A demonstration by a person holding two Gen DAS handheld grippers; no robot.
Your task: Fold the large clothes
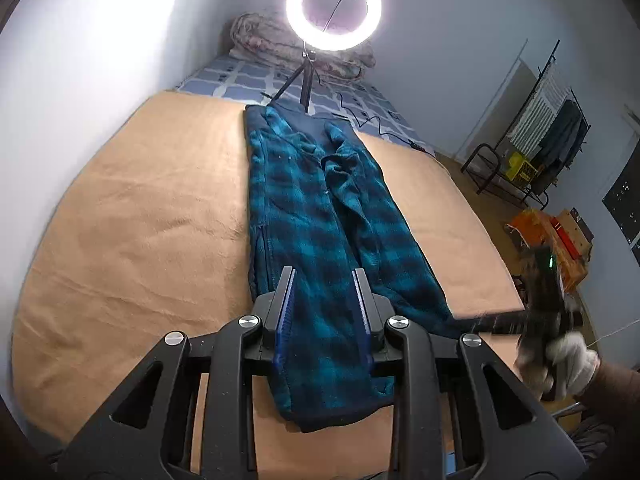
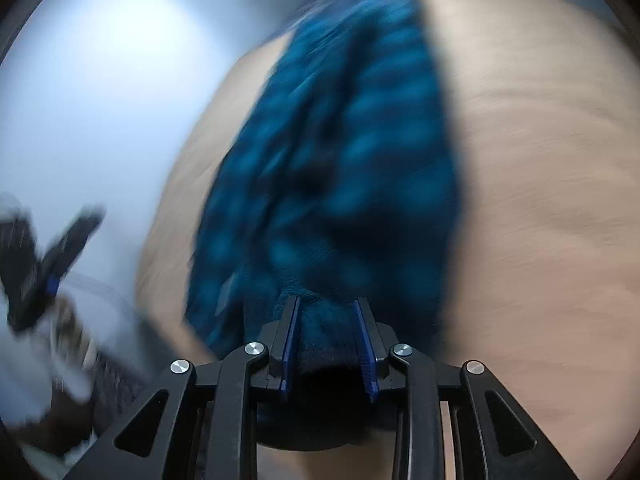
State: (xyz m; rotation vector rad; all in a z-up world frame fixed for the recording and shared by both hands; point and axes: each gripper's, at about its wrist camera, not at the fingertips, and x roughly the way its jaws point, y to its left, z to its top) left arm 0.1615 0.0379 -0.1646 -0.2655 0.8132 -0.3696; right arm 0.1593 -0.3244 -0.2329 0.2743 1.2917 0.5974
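jacket (image 1: pixel 316 216): your blue checked one lies long on the tan bed (image 1: pixel 132 216), middle of the frame.
left tool (image 1: pixel 325 280): released, above its near end.
right tool (image 2: pixel 327 307): released, blurry, fabric between fingers.

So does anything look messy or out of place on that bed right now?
Only slightly. The blue plaid garment lies in a long narrow strip on the tan blanket, and its far end, near the ring light, is bunched and wrinkled rather than flat. The right wrist view is badly blurred, so finer detail there cannot be judged.
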